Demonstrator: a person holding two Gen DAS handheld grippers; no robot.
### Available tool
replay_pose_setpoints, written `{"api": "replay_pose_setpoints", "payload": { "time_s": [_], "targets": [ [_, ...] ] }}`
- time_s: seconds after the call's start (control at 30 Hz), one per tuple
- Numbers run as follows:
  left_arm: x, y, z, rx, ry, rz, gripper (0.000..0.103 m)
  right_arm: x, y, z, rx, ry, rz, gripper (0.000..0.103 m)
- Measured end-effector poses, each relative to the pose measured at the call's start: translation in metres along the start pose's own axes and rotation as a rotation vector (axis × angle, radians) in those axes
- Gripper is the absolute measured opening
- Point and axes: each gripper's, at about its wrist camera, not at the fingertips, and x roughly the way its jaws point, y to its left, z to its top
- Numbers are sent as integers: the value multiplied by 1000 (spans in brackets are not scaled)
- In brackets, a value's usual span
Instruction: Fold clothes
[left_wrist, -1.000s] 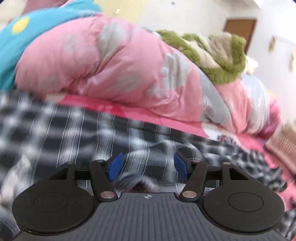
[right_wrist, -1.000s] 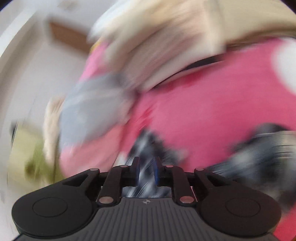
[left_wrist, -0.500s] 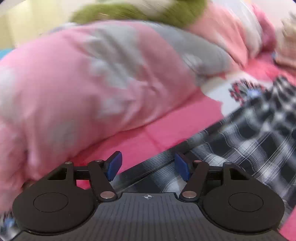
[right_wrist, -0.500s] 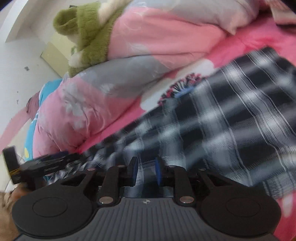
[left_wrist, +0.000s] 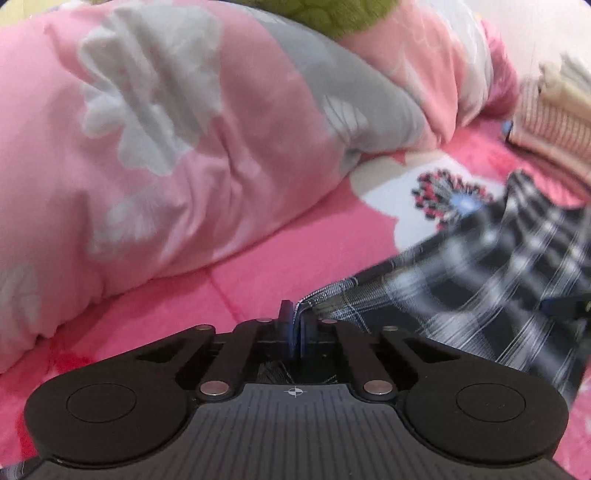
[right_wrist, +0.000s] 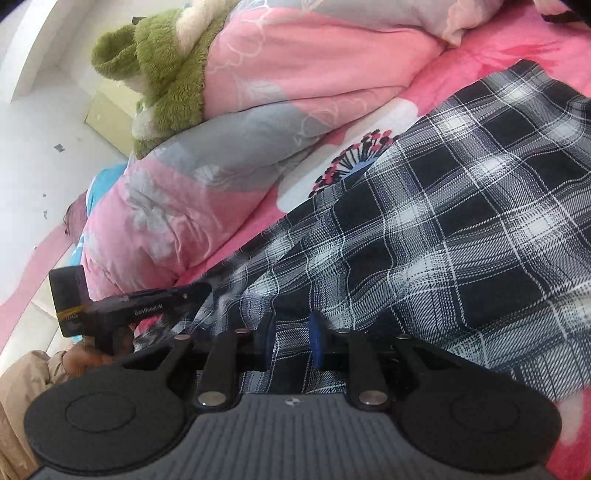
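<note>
On the pink bedsheet lies a black-and-white plaid garment, spread mostly flat and running from the near edge toward the far right. Left gripper: jaws pressed nearly together on a corner of the plaid cloth, with a thin fold of its hem pinched between the blue pads. From that corner the fabric runs away to the right, motion-blurred in the left wrist view. Right gripper: jaws at a narrow gap with plaid fabric filling the space between the pads; firm contact cannot be confirmed, but cloth sits bunched there. In the right wrist view the left gripper shows at near left, its tip touching the garment's left edge, with a hand beneath it. Beyond the garment, a pink-and-grey floral duvet is heaped along the far side. A green plush toy rests on top of the duvet. At far right in the left wrist view sits a striped folded textile, apart from the garment.
</note>
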Motion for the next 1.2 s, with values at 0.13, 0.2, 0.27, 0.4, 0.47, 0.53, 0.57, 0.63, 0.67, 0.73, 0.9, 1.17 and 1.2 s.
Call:
{"api": "replay_pose_setpoints", "payload": {
  "time_s": [0.13,0.2,0.27,0.4,0.47,0.53,0.57,0.63,0.67,0.73,0.9,1.17,1.2],
  "targets": [
    [4,17,6,-60,-38,29,2,-1,-2,0,7,3,4,21],
    [12,15,5,-62,-49,70,2,0,-2,0,8,5,7,21],
    [23,6,1,-29,-46,133,2,0,-2,-1,5,8,8,21],
    [27,0,0,-21,-53,156,9,0,-3,-1,6,11,12,21],
    [21,13,7,-95,-25,111,15,0,-3,-1,6,11,13,21],
    [12,25,15,-167,-11,76,27,0,-3,-1,7,12,15,21],
    [4,29,17,-196,-28,64,32,0,-3,-1,8,13,16,21],
    [-12,38,21,-254,-63,40,42,1,-4,-2,10,13,17,21],
    [-20,43,21,-292,-82,24,43,1,-4,-2,11,14,18,21],
    [-36,54,20,-369,-120,-8,50,1,-4,-3,16,13,20,21],
    [-80,77,12,-479,-202,-5,53,1,-7,-3,32,10,33,20],
    [-197,82,-80,-583,-305,244,53,1,-11,-3,50,7,51,20],
    [-207,79,-95,-575,-307,288,53,1,-10,-3,46,9,48,20]
  ]
}}
